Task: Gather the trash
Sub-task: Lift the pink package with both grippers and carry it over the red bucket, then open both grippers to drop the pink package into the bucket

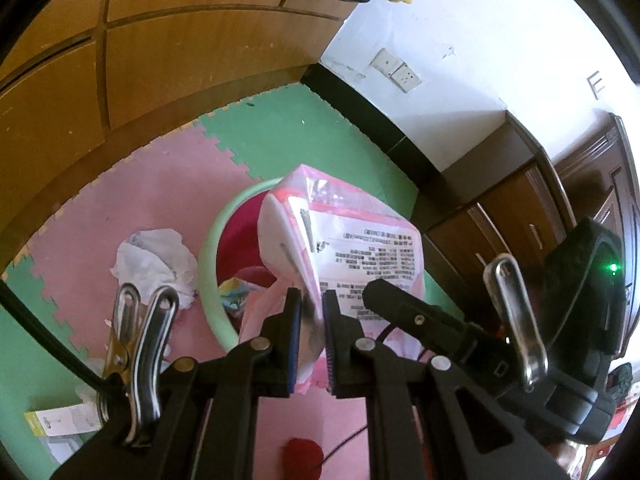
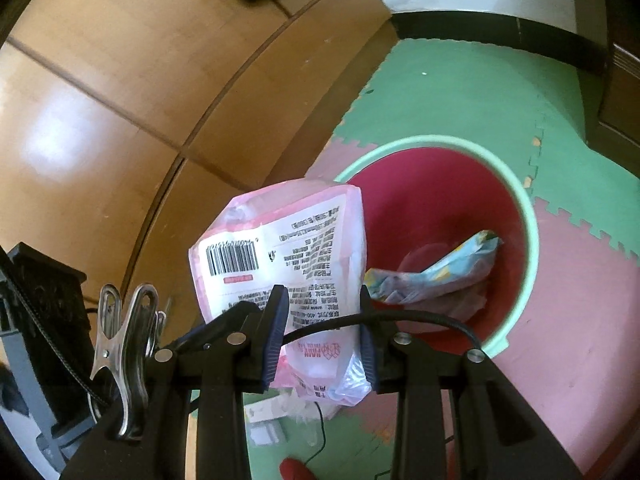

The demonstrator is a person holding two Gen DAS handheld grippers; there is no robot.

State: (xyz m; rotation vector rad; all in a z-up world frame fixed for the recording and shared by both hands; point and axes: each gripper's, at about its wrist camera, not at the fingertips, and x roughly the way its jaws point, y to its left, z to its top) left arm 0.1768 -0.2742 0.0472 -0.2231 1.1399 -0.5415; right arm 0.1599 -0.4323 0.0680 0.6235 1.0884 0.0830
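Pink package held over the trash bin, both grippers on it

Going left to right: a crumpled white wrapper (image 1: 154,266) lies on the foam floor mat (image 1: 168,200) just beside the bin (image 1: 208,264), with a small white box (image 1: 62,426) well apart near the left edge. The left hand-held gripper (image 1: 312,336) is pinched tight on the lower edge of the pink package (image 1: 352,240), which hangs above the bin's rim. The right hand-held gripper (image 2: 324,336) is clamped on the same pink package (image 2: 280,248), fingers wider apart. Further right, the bin (image 2: 532,240) holds a crushed blue patterned wrapper (image 2: 440,272) on its red bottom.
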